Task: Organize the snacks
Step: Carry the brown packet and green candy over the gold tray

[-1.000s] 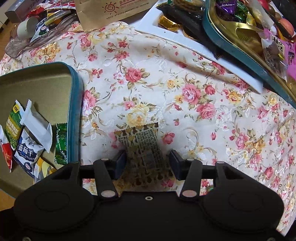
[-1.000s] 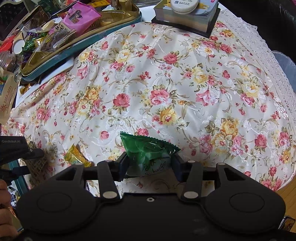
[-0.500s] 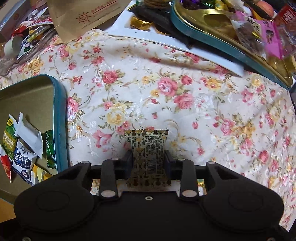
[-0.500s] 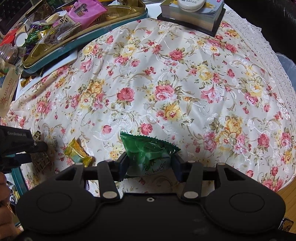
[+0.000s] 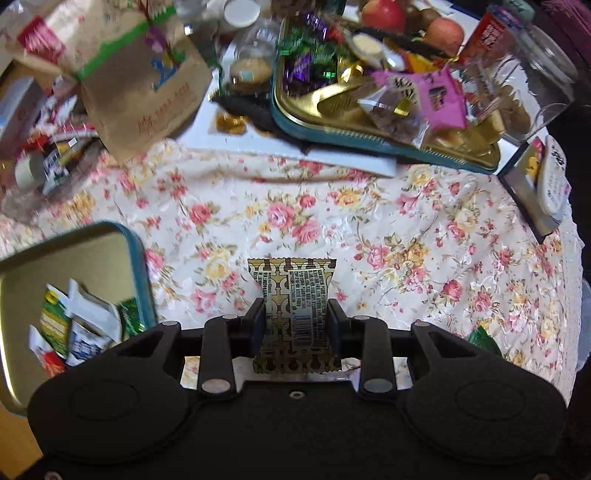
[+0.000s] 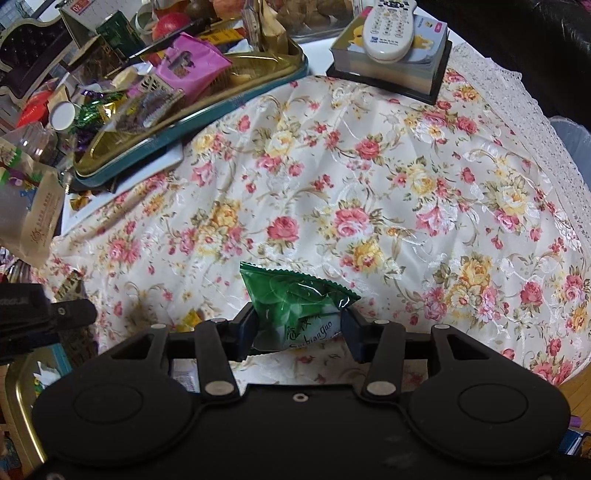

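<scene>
Our left tool is clamped on a gold-and-black patterned snack packet, its fingers pressing the packet's two sides so that the printed label and barcode face up and the far end sticks out past the fingertips, above the floral tablecloth that covers the surface. Just to the left of that tool we see a teal-rimmed tin with a gold inside, holding several small packets in green, white and red. Our right tool is clamped on a green snack packet with a white lower part printed with lettering; the green end fans out beyond the fingers over the cloth. In the right wrist view the left tool shows at the left edge, with its patterned packet partly hidden behind it, and a small yellow wrapped sweet lies on the cloth between the two tools. At the far side of the surface sits a second teal tin, gold inside and heaped with assorted sweets, among them a pink packet. A brown paper bag stands to the left of that tin, and a white remote control rests on a stack of books at the far right.
</scene>
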{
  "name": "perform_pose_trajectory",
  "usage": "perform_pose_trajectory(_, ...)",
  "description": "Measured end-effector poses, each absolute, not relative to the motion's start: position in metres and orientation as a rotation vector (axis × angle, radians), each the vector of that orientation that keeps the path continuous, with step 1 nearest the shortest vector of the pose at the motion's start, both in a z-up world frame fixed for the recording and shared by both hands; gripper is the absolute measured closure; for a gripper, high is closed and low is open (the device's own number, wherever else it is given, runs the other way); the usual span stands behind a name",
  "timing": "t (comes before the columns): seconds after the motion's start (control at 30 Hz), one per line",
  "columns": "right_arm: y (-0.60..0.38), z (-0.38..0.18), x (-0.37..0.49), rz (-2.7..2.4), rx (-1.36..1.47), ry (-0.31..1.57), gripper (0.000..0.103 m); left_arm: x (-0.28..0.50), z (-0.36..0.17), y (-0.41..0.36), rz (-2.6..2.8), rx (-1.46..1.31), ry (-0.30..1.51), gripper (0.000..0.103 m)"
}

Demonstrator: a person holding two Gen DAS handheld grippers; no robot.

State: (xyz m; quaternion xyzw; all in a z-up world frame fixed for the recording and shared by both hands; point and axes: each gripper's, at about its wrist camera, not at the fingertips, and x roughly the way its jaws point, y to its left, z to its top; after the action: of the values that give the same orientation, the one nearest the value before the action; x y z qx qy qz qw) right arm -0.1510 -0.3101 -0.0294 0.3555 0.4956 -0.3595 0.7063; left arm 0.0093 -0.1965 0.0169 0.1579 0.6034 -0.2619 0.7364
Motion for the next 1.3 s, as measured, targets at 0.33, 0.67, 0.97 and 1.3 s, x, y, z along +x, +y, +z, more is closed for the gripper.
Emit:
perform_pose_trajectory(0.33,-0.300,-0.029,-0.137,-0.785,0.762,1.111,0.052,0.033,0.038,-0.140,-0.577,0.421,1.295,0.061)
perform_pose_trajectory(0.67,-0.280,-0.030,-0.112,-0.754,0.734,1.133,0.052,0.070,0.034,-0.074,-0.501,0.308,1.340,0.061)
perform_pose_trajectory(0.97,-0.245,-0.023,-0.074,-0.664,0.696,1.131,0.052,0.103,0.033,-0.017,-0.447,0.199,1.379,0.061)
perform_pose_trajectory(1.3,-0.215,-0.019,-0.041,-0.603,0.677,1.132,0.052,0.130,0.030,0.036,-0.337,0.150,1.376,0.061)
